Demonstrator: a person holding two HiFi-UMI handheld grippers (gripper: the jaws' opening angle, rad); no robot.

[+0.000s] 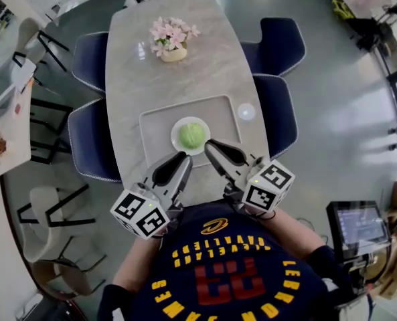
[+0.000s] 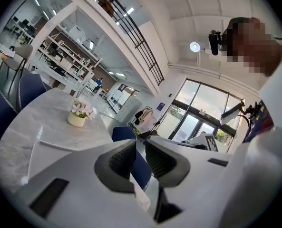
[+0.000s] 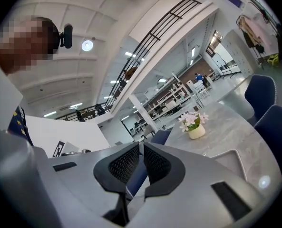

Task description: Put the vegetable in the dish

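The vegetable [image 1: 191,135], a round pale-green head, sits in the white dish [image 1: 176,143], and the dish rests on a grey mat [image 1: 154,122] at the near end of the marble table [image 1: 211,65]. The person holds both grippers low over the table edge, tips pointing toward the dish from either side. The left gripper [image 1: 183,156] has its jaws drawn almost together, only a sliver of gap between the ribbed pads and nothing in it. It stops just short of the dish rim. The right gripper [image 1: 209,144] is likewise nearly closed and empty, its tip just beside the dish. A pot of pink flowers [image 1: 173,40] stands farther up the table, and blue chairs [image 1: 277,45] line both sides.
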